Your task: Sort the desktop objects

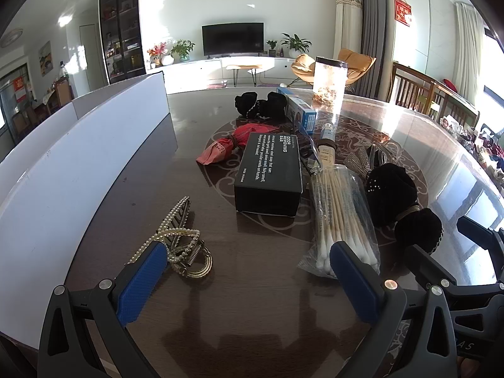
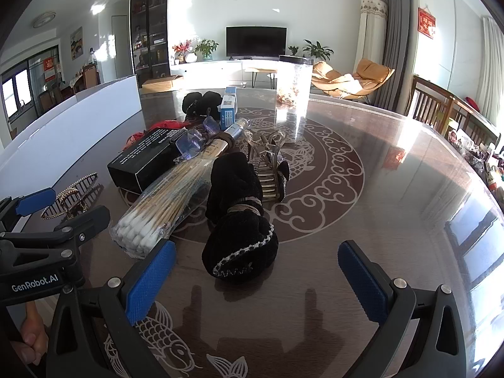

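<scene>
A pile of small objects lies on the dark glass-topped table (image 1: 252, 299). A gold pearl hair claw (image 1: 181, 245) lies by the left finger of my open left gripper (image 1: 249, 267). A bag of cotton swabs (image 1: 340, 217) lies by its right finger. Beyond are a black soap box (image 1: 271, 170), a red pouch (image 1: 226, 146) and a black velvet bow (image 1: 400, 201). In the right wrist view, my open right gripper (image 2: 256, 266) is empty, with the black bow (image 2: 239, 220) just ahead between its fingers. The swab bag (image 2: 163, 208), black box (image 2: 148, 157) and a clear hair claw (image 2: 269, 170) lie behind.
A white divided box (image 1: 94, 157) stands along the table's left side. A clear jar (image 1: 329, 82), a blue-white carton (image 1: 300, 111) and another black bow (image 1: 261, 104) sit farther back. Wooden chairs (image 2: 441, 107) and clutter line the right edge.
</scene>
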A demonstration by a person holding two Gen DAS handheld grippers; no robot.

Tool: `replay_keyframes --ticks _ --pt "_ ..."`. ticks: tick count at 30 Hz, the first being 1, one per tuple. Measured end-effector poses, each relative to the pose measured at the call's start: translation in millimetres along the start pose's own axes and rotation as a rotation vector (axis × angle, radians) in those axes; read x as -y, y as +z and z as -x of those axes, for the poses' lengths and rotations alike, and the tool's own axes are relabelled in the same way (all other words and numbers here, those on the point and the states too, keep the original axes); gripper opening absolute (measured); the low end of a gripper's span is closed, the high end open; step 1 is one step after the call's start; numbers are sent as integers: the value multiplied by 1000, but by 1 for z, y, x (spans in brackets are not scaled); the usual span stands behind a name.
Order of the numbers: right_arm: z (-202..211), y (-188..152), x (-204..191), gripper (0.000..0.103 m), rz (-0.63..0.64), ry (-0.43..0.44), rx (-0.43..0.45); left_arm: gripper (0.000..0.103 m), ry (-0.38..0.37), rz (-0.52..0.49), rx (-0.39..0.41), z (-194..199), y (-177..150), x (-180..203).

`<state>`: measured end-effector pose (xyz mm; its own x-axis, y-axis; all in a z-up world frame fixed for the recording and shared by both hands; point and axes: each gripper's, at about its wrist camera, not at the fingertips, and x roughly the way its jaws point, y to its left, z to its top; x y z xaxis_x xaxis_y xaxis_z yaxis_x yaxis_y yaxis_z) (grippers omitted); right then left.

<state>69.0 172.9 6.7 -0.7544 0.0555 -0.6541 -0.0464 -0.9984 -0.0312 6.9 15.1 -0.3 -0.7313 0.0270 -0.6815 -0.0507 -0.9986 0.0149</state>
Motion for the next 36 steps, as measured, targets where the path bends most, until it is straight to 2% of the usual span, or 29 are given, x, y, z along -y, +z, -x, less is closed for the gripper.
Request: replay_keyframes --ticks 36 --pt "-2 0 -2 103 -6 5 -7 103 9 -6 -4 -1 0 -2"
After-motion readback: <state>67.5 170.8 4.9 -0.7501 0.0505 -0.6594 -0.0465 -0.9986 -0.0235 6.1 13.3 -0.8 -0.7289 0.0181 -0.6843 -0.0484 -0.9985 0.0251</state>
